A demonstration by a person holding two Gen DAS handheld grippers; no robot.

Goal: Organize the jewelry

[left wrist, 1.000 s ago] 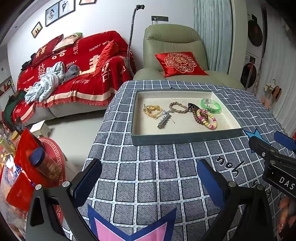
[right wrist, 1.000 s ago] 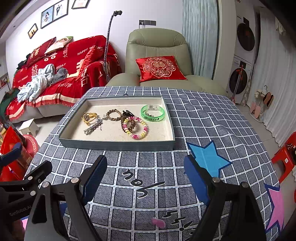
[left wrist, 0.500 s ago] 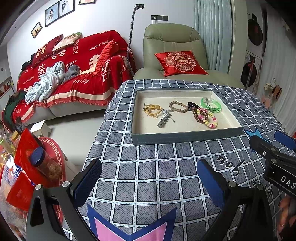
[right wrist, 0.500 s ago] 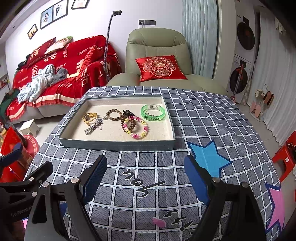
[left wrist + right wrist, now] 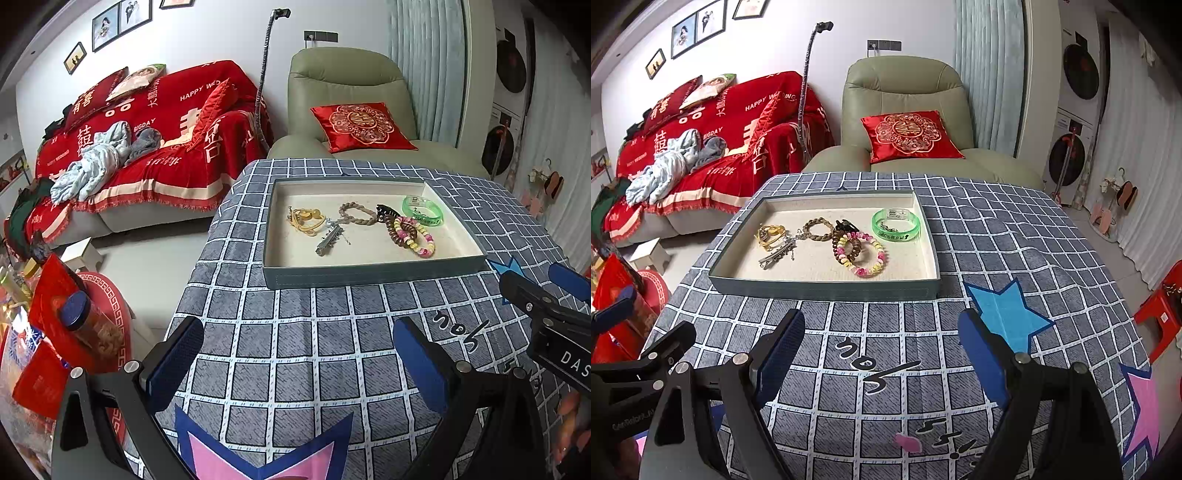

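A grey tray (image 5: pixel 369 275) (image 5: pixel 827 290) with a cream lining sits on the checked tablecloth. Inside lie a gold piece (image 5: pixel 306 218) (image 5: pixel 770 233), a silver hair clip (image 5: pixel 328 240) (image 5: pixel 777 254), a braided brown bracelet (image 5: pixel 356 213) (image 5: pixel 817 229), a brown coil tie (image 5: pixel 846 246), a pink and yellow beaded bracelet (image 5: pixel 415 236) (image 5: pixel 864 258) and a green bangle (image 5: pixel 423 211) (image 5: pixel 895 225). My left gripper (image 5: pixel 297 360) hovers open over the cloth in front of the tray, nothing between its blue pads. My right gripper (image 5: pixel 882 352) is likewise open and empty, short of the tray.
The table's left edge drops to the floor, where red bags and a jar (image 5: pixel 92 328) stand. A green armchair with a red cushion (image 5: pixel 362 125) is behind the table, a red-covered sofa (image 5: pixel 147 140) at left. A red stool (image 5: pixel 1160 310) stands at right.
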